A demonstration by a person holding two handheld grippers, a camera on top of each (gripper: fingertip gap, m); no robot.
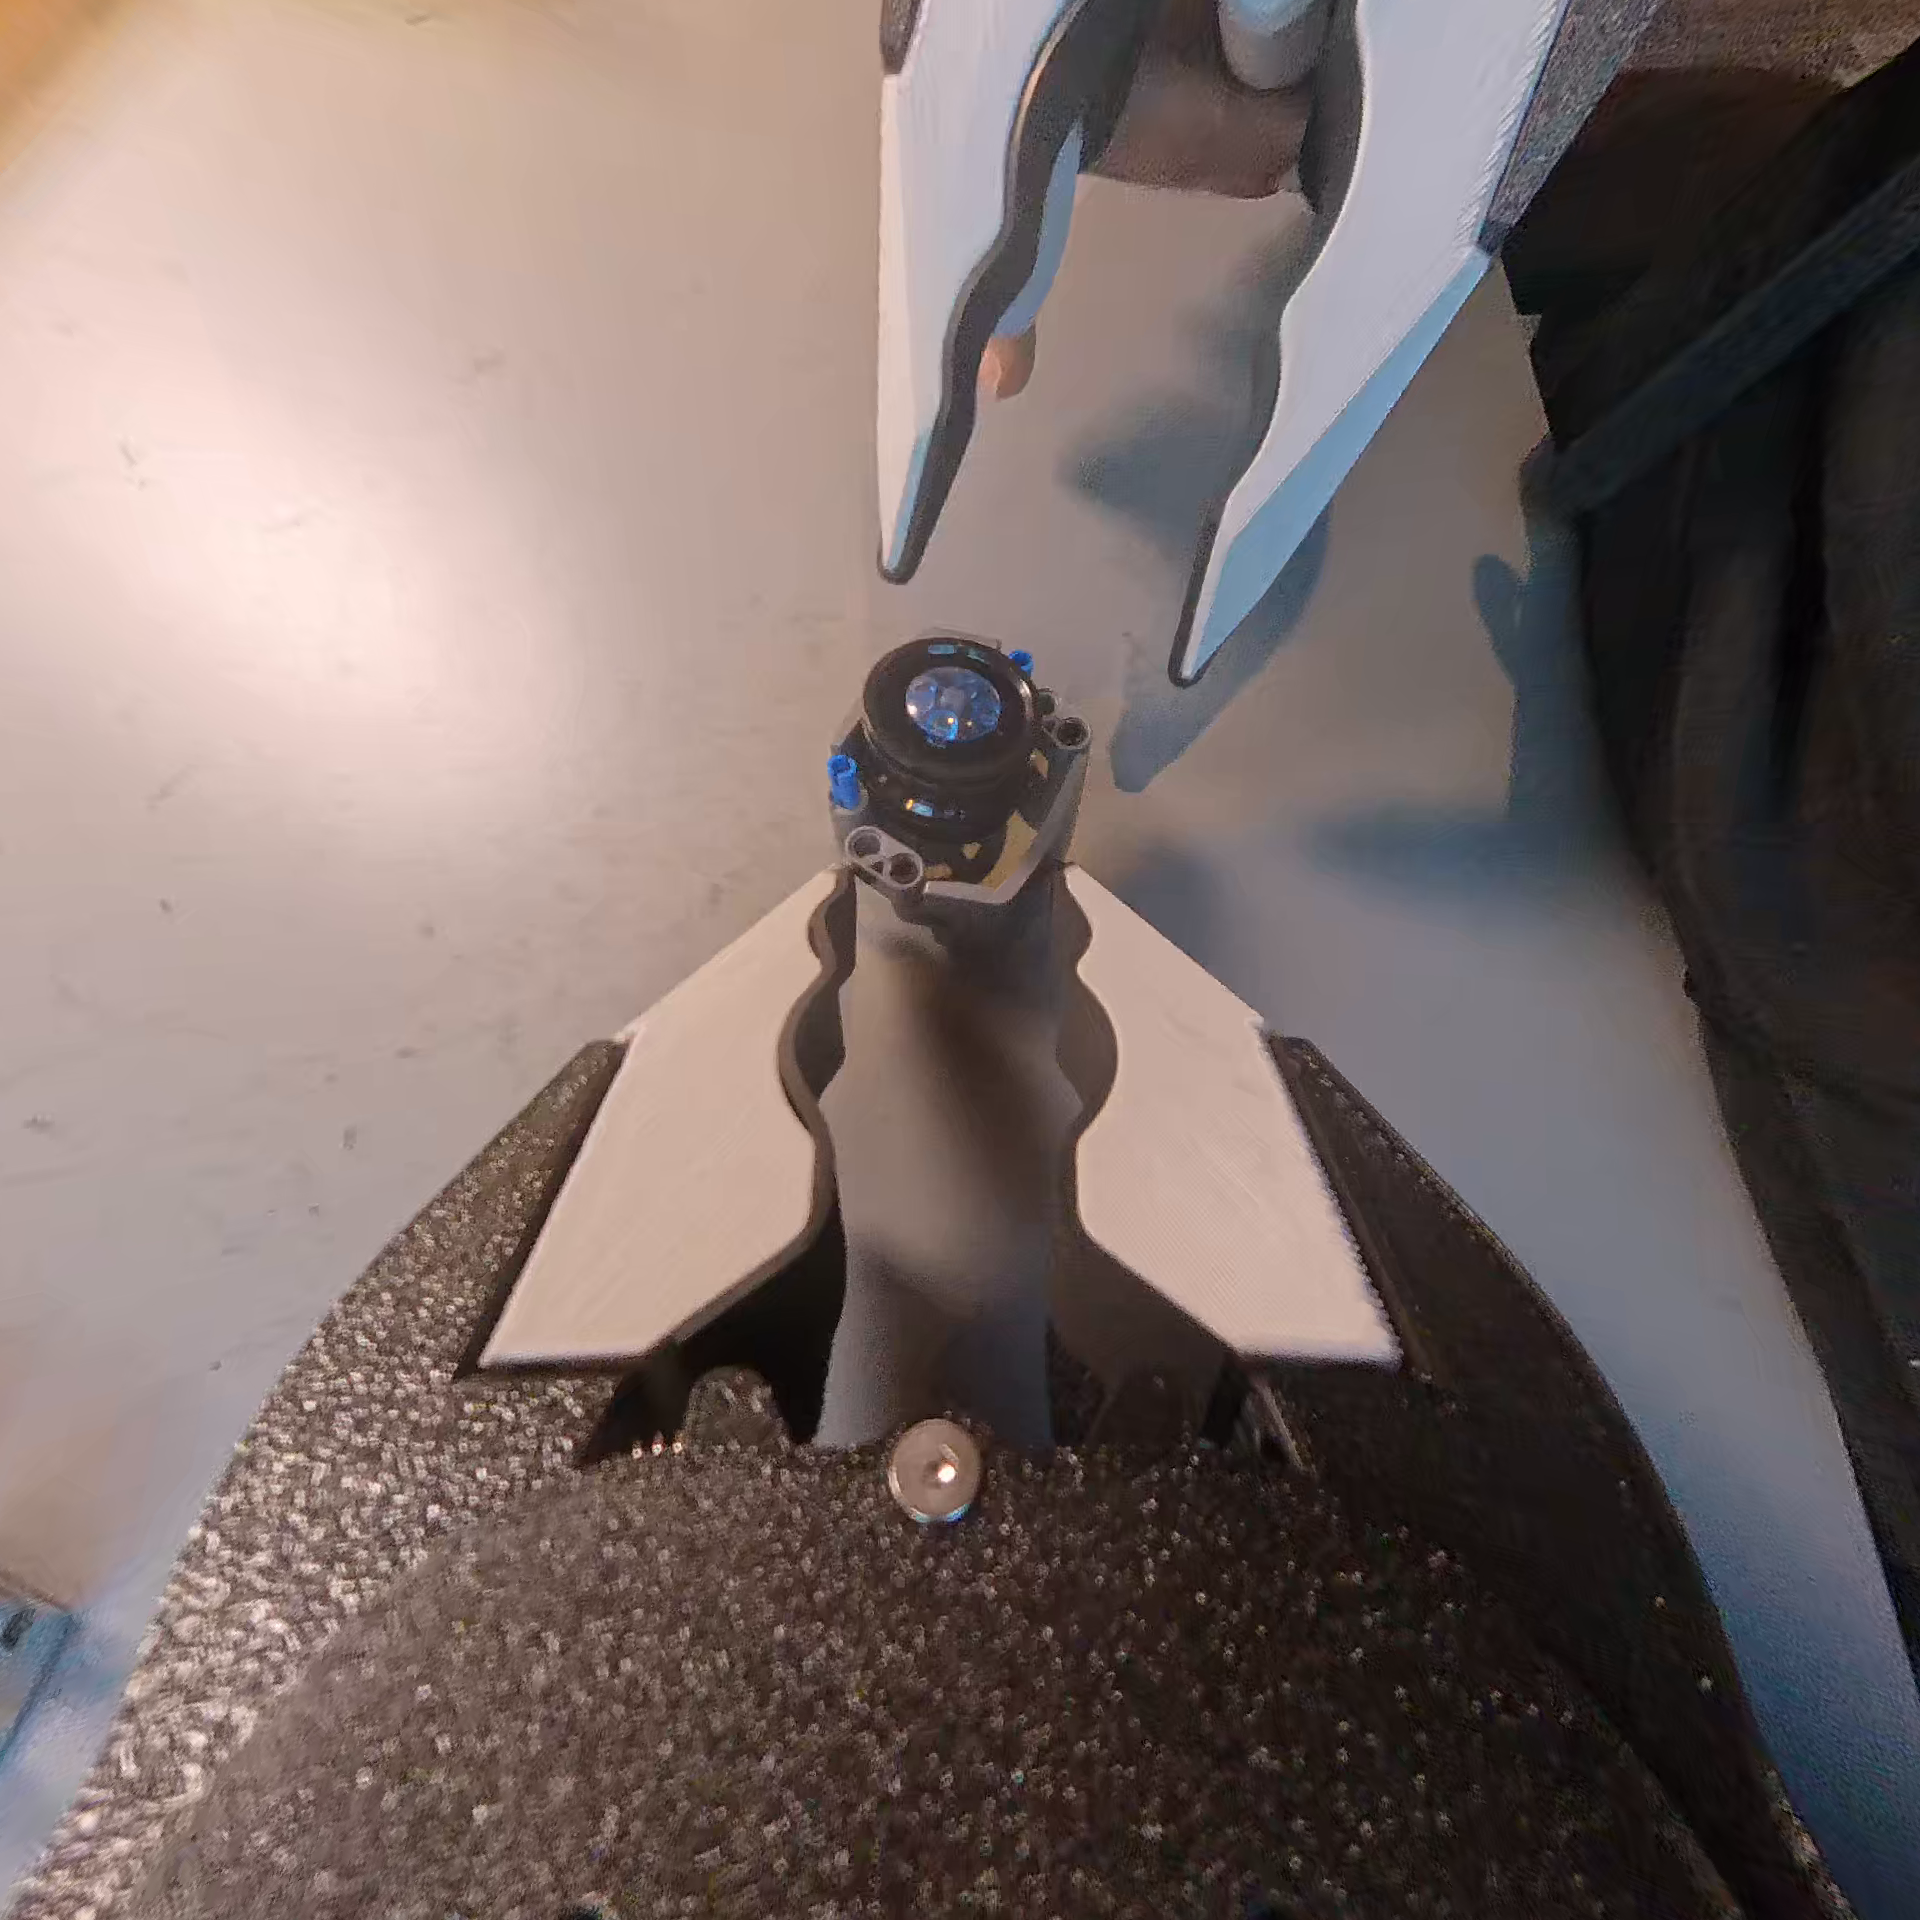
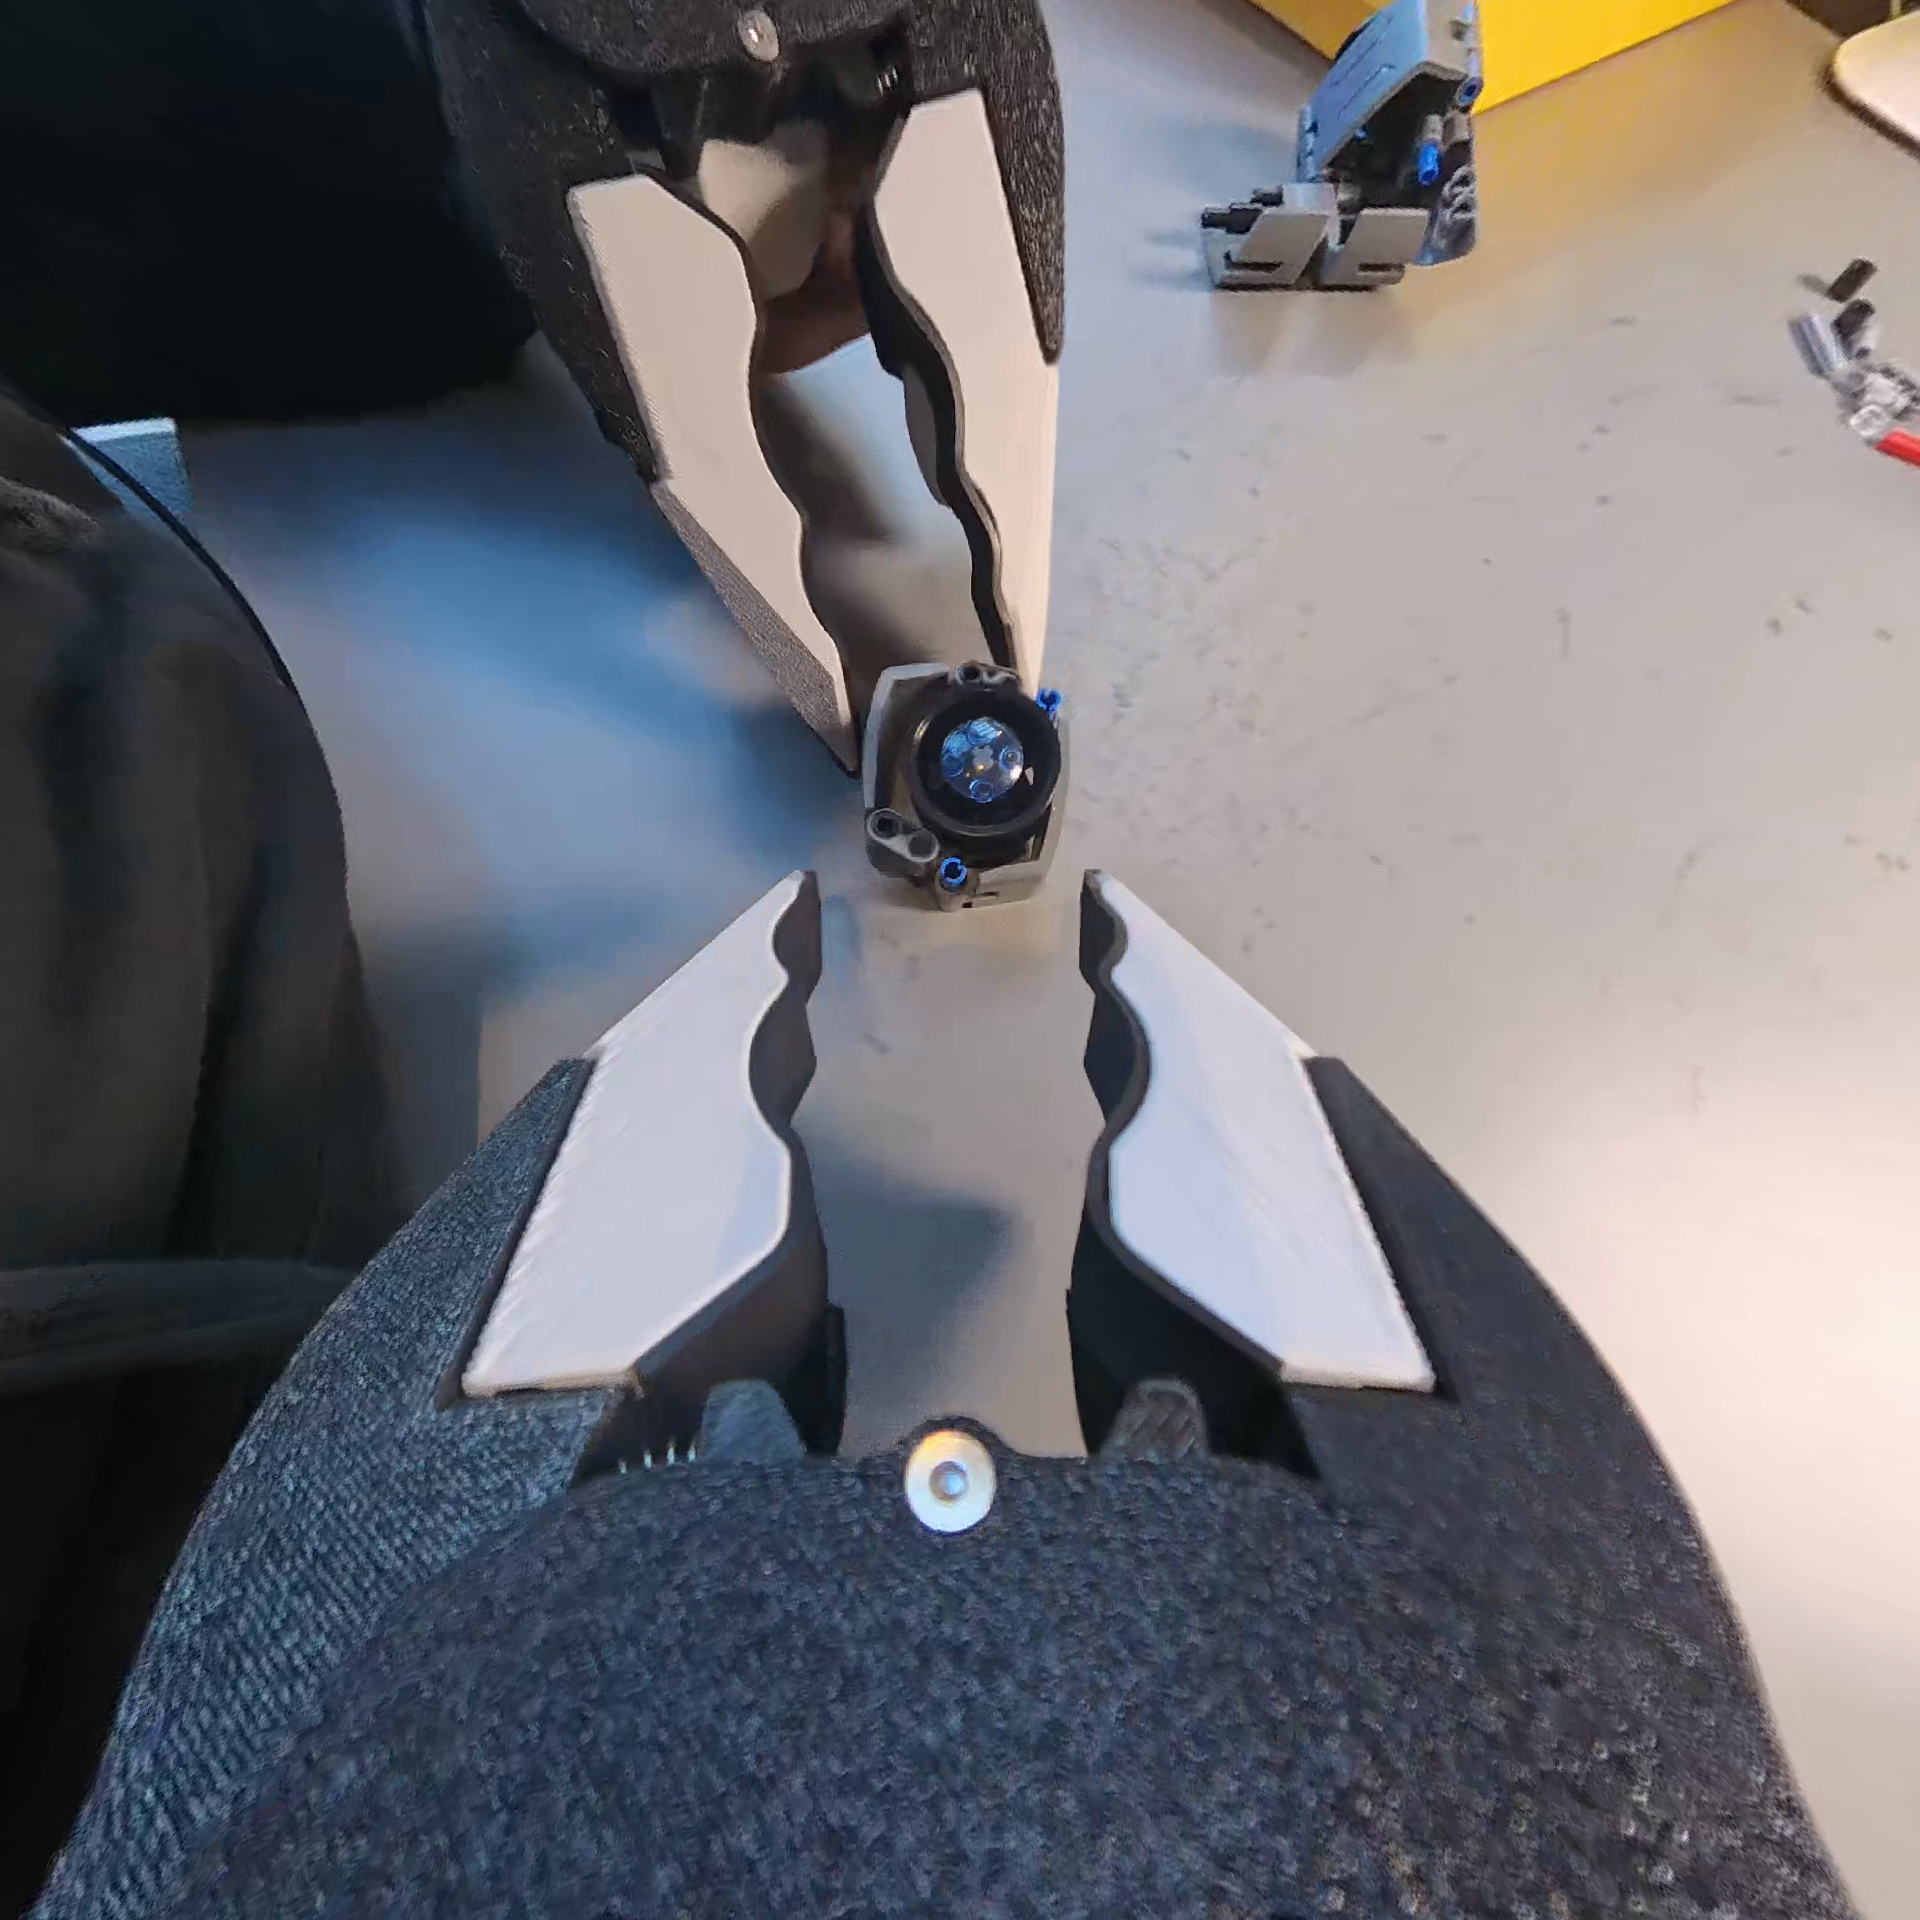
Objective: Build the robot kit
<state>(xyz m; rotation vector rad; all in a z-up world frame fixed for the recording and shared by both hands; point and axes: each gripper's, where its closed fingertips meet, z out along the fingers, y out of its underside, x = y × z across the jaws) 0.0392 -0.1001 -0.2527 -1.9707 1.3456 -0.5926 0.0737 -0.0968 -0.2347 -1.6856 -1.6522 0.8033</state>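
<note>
Clearly the left tool (image 1: 951, 883) pinches a small grey-and-black brick assembly (image 1: 951, 764) by its base above the table (image 1: 364, 623); the right tool (image 2: 948, 883) stands spread just before it. It looks light, stiff, knobbly; its flat grey sides suit gripping.

Two tongs (image 2: 948, 883) (image 2: 940, 717), two brick assemblies (image 2: 966, 790) (image 2: 1351, 177).

Pale scuffed tabletop (image 2: 1455, 727), warm glare, yellow panel (image 2: 1538, 52) behind.
</note>
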